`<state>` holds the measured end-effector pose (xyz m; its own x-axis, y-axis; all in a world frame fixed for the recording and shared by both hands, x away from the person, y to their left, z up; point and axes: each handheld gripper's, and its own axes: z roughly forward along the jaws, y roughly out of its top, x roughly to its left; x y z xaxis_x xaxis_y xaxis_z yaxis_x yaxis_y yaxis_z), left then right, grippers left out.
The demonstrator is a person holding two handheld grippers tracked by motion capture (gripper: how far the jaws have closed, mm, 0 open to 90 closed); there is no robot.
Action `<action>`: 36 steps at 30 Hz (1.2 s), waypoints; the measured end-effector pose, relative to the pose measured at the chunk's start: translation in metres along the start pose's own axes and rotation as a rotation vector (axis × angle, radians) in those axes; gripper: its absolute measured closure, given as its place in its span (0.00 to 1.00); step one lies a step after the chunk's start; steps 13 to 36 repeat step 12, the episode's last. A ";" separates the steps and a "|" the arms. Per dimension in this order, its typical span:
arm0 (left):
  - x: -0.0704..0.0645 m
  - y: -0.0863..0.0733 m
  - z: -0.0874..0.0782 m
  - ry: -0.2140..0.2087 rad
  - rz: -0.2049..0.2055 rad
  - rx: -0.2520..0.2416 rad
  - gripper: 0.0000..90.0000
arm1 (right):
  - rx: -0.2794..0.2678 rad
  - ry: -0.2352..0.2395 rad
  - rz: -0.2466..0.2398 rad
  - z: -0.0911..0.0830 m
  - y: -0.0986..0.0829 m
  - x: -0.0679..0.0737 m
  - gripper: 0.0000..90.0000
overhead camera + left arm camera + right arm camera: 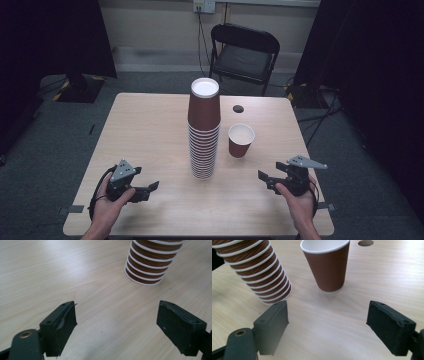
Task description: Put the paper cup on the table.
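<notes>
While both of your grippers rest low near the front edge of the pale wooden table [150, 120], the work sits between them: a tall stack of brown ribbed paper cups with white rims [203, 127] at the table's middle, and a single brown ribbed paper cup [241, 140] standing upright and mouth-up just to the right of the stack, apart from it. Your left gripper [150, 189] has its jaws spread wide with nothing between them, the foot of the stack lying ahead in the left gripper view; your right gripper [266, 179] is likewise wide and empty, pointing at the lone cup [327, 265]. Expect these cups to be very light, thin-walled and easily crushed: squeeze only until the wall stops giving. The corrugated sleeve should offer fair grip, better than smooth paper. Take the single cup across its mid-wall, or pinch the rolled rim, which is probably the stiffest part. The stack is top-heavy and likely to tip if pushed high up, so steady it low, near its lower rims [143, 272]. Nested cups may cling together; a lift from the top could drag a neighbour along.
</notes>
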<state>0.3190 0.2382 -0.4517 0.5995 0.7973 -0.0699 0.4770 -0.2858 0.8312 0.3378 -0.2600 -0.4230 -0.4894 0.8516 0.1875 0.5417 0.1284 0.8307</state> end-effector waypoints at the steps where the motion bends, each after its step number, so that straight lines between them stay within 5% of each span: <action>1: 0.000 -0.002 0.000 0.001 -0.009 -0.003 0.18 | -0.001 0.001 0.002 -0.004 -0.003 0.000 0.19; 11: 0.012 -0.009 -0.004 0.035 -0.032 -0.006 0.18 | -0.008 -0.045 0.083 -0.028 -0.031 -0.018 0.18; 36: 0.013 -0.009 -0.004 0.036 -0.036 -0.005 0.18 | -0.002 -0.055 0.078 -0.028 -0.033 -0.020 0.18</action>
